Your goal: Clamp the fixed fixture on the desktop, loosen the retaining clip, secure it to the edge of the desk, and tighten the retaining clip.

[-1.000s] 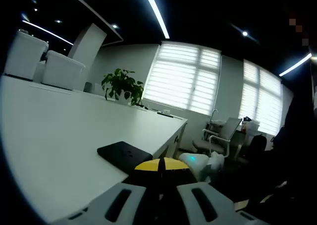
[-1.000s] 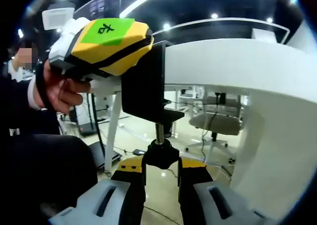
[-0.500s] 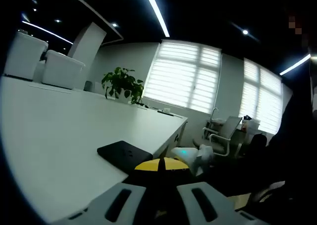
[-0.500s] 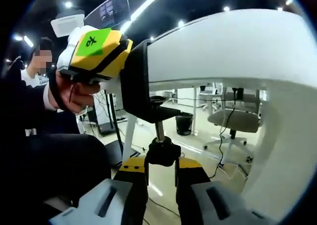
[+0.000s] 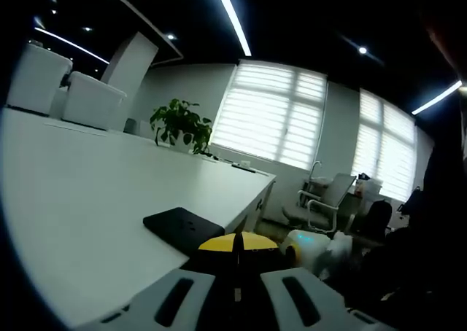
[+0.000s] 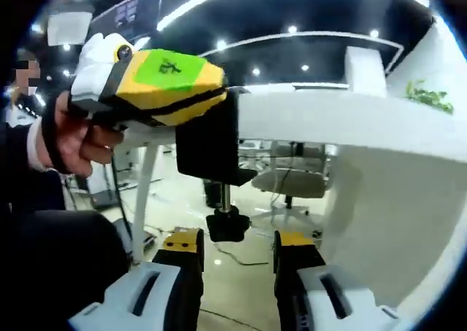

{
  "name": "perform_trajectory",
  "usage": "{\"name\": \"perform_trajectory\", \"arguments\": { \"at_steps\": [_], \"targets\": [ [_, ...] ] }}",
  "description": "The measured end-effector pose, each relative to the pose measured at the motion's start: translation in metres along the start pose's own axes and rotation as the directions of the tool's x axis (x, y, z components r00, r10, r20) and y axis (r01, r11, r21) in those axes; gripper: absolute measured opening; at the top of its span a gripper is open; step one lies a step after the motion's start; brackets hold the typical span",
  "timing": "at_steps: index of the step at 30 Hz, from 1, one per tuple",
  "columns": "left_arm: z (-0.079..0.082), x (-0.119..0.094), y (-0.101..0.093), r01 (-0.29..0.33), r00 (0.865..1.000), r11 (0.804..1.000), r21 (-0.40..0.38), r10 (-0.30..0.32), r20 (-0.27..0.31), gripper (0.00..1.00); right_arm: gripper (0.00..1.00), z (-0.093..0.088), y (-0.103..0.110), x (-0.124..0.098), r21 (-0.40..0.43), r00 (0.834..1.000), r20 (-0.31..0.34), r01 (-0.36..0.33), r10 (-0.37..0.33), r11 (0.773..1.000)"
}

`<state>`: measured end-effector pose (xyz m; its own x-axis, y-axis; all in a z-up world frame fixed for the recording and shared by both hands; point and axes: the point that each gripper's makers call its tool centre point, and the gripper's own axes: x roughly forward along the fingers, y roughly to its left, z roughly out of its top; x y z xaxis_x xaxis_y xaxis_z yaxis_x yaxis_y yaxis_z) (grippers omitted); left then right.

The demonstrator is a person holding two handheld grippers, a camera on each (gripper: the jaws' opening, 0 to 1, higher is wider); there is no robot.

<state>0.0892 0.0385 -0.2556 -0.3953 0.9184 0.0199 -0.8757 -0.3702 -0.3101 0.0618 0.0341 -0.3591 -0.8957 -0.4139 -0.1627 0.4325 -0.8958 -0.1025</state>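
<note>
Right gripper view: the right gripper point(image 6: 237, 262) is seen with its jaws parted, wider than the black knob point(image 6: 227, 224) of the retaining clip, which lies between the yellow-tipped jaws with a gap on each side; nothing is gripped. The knob hangs on a threaded screw point(image 6: 226, 197) beneath the black fixed fixture point(image 6: 209, 143), which is hooked over the edge of the white desk point(image 6: 350, 119). The left gripper point(image 6: 153, 83), yellow with a green label, is held by a hand point(image 6: 69, 138) against the fixture's upper part.

Left gripper view: the left gripper's jaws rise close together around a dark part of the fixture; whether it is actually clamped cannot be told; the fixture's flat black top plate point(image 5: 182, 227) rests on the desk surface near its edge; a potted plant point(image 5: 181, 127) stands further along the desk.
</note>
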Motion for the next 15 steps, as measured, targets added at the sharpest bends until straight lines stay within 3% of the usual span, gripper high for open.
{"name": "perform_trajectory", "arguments": {
  "at_steps": [2, 7, 12, 15],
  "targets": [
    [0.000, 0.000, 0.000, 0.000, 1.000, 1.000, 0.000, 0.000, 0.002, 0.01, 0.38, 0.005, 0.007, -0.002, 0.046, 0.998, 0.025, 0.049, -0.050, 0.998],
    [0.001, 0.000, 0.001, -0.002, 1.000, 1.000, -0.008, 0.002, 0.017, 0.01, 0.47, -0.001, 0.011, 0.003, 0.129, 0.987, -0.003, 0.161, -0.162, 0.978],
    [0.001, 0.000, 0.000, -0.002, 1.000, 1.000, -0.012, 0.002, 0.007, 0.01, 0.45, -0.009, 0.012, 0.010, 0.085, 0.958, -0.050, 0.286, -0.283, 0.954],
    [0.001, 0.000, 0.000, -0.010, 1.000, 1.000, -0.009, 0.010, 0.004, 0.01, 0.45, -0.004, 0.016, 0.013, 0.103, 0.945, -0.033, 0.327, -0.325, 0.940]
  ]
}}
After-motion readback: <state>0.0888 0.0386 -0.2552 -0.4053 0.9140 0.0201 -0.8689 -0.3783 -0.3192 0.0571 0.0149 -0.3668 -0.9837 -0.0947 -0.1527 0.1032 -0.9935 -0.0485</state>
